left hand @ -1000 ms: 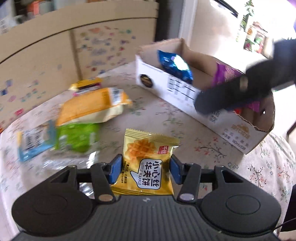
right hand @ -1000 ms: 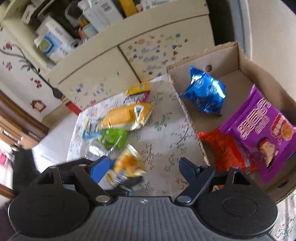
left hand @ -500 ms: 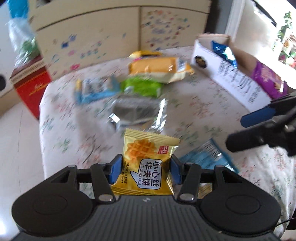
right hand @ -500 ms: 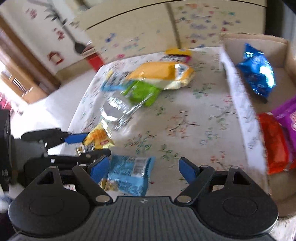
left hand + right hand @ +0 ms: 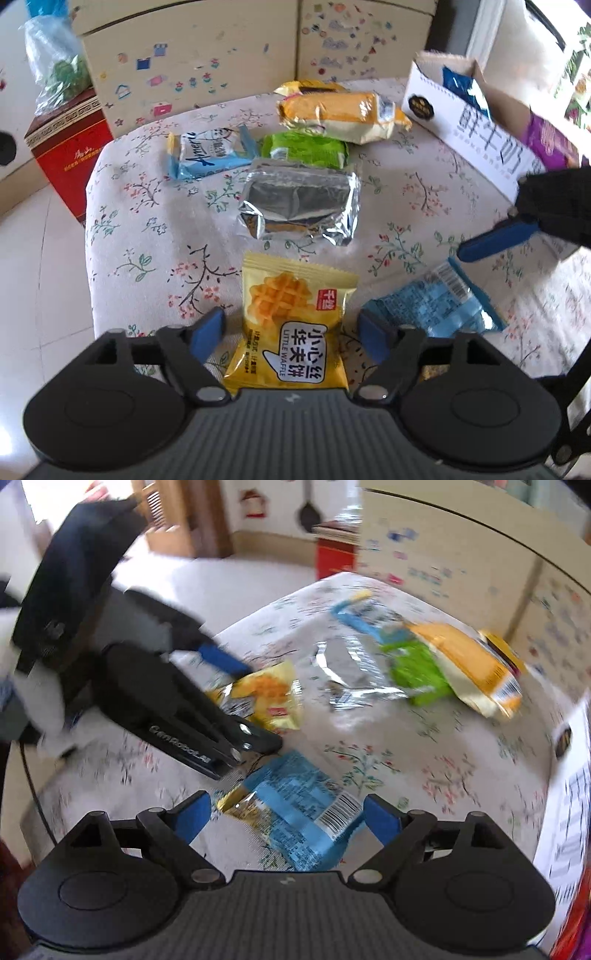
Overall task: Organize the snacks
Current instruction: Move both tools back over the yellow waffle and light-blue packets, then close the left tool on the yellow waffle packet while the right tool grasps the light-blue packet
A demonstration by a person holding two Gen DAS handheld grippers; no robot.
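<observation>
A yellow waffle packet lies on the floral tablecloth between the fingers of my left gripper. Its jaws are opening, and both blue pads stand clear of the packet. A blue snack packet lies between the fingers of my right gripper, whose jaws are also opening, pads not touching it. The same blue packet shows in the left wrist view under one blue finger of the right gripper. A cardboard box at the far right holds a dark blue bag and a purple bag.
A silver packet, a green one, an orange-yellow bag and a light blue packet lie further back on the table. A red box stands on the floor to the left. A stickered cabinet rises behind.
My left jaws have spread off the waffle packet, which they gripped before. My right gripper has rolled and dropped over the blue packet, with its jaws a little wider.
</observation>
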